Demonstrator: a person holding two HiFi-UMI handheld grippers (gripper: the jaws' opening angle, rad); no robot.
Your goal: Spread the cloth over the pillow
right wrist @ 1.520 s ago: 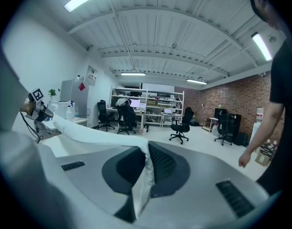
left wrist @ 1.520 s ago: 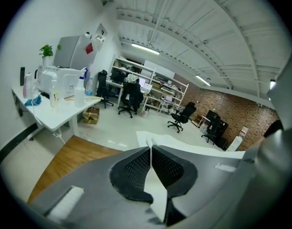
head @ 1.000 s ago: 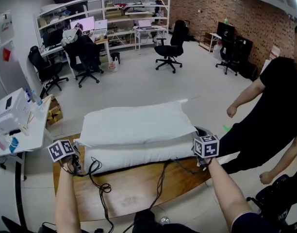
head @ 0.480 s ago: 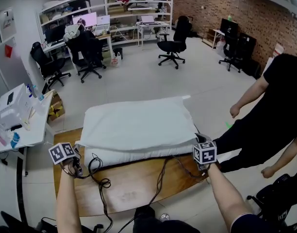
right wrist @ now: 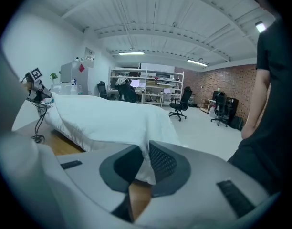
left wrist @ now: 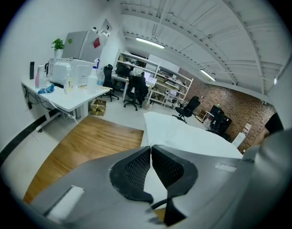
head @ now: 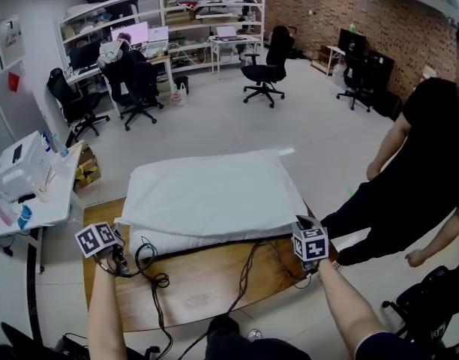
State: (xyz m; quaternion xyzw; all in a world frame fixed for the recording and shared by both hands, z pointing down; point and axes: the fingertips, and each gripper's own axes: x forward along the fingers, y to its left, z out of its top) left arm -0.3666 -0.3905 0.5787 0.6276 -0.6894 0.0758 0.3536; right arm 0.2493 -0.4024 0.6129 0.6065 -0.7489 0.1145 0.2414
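A white cloth (head: 211, 193) lies spread over the white pillow (head: 186, 241), whose front edge shows beneath it on the wooden table (head: 207, 291). My left gripper (head: 118, 235) is at the near left corner, shut on the cloth's edge (left wrist: 158, 128); its pads (left wrist: 136, 168) pinch the fabric. My right gripper (head: 301, 226) is low at the near right corner. Its jaws have just been opening: a flap of cloth (right wrist: 143, 168) still hangs between them against the right pad (right wrist: 161, 162), while the left pad stands apart from it.
Black cables (head: 151, 265) trail over the table's front. A person in black (head: 428, 163) stands close on the right. A white desk (head: 27, 197) with equipment is at the left. Office chairs (head: 267, 70) and shelves stand across the floor behind.
The cloth has sunk and lies flatter on the pillow. My right gripper has come down toward the table's corner and its jaws have parted. The left gripper has hardly moved.
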